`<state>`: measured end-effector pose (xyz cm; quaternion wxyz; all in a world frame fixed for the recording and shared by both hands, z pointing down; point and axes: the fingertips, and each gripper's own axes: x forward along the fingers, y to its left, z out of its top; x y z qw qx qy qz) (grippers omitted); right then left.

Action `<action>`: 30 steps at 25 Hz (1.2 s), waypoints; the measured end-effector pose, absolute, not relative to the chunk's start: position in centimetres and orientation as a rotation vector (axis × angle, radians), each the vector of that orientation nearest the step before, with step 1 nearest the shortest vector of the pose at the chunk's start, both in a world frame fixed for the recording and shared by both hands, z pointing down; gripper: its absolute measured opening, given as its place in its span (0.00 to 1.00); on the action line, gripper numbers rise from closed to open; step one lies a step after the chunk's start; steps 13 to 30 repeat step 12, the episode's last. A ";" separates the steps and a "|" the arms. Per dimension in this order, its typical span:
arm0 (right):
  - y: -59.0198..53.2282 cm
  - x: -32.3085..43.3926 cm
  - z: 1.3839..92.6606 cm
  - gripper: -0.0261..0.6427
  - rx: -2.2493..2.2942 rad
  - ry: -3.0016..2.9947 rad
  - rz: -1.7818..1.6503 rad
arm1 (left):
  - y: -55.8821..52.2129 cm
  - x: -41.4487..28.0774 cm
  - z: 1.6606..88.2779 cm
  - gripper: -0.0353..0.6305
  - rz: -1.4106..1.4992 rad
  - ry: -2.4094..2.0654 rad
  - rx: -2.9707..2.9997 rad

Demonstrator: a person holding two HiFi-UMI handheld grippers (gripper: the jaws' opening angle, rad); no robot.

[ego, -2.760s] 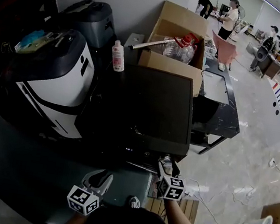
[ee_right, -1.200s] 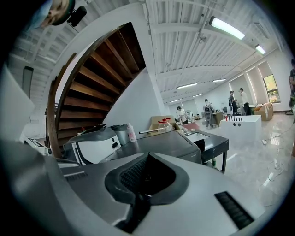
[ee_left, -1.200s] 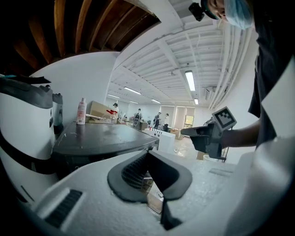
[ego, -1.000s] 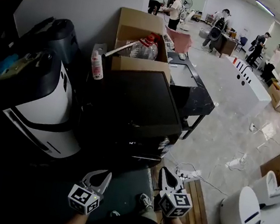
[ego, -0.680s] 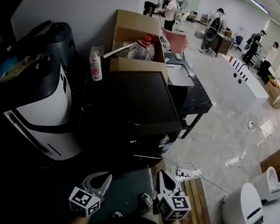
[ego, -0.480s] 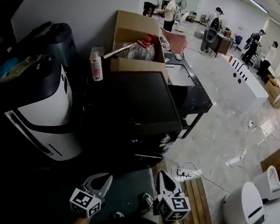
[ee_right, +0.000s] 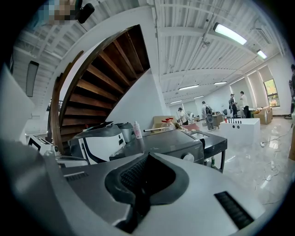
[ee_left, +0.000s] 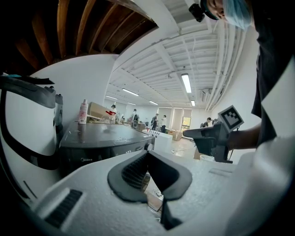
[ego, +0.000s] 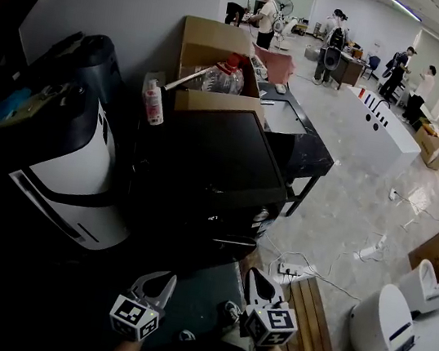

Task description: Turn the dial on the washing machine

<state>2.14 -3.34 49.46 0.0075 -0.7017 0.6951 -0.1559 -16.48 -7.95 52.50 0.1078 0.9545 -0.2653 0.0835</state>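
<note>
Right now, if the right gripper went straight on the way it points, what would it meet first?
Most likely the front of the washing machine, close beside its dial. The right gripper, jaws shut and empty, aims there with nothing between; depth is hard to judge.

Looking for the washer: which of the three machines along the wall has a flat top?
The black box-shaped washing machine, rightmost in the head view; the white-and-black appliance and dark grey appliance beside it have rounded tops.
</note>
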 end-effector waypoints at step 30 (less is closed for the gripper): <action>-3.4 2.8 50.6 0.04 -2.237 2.200 -0.454 | -8.1 -16.4 52.5 0.06 0.243 -0.773 2.801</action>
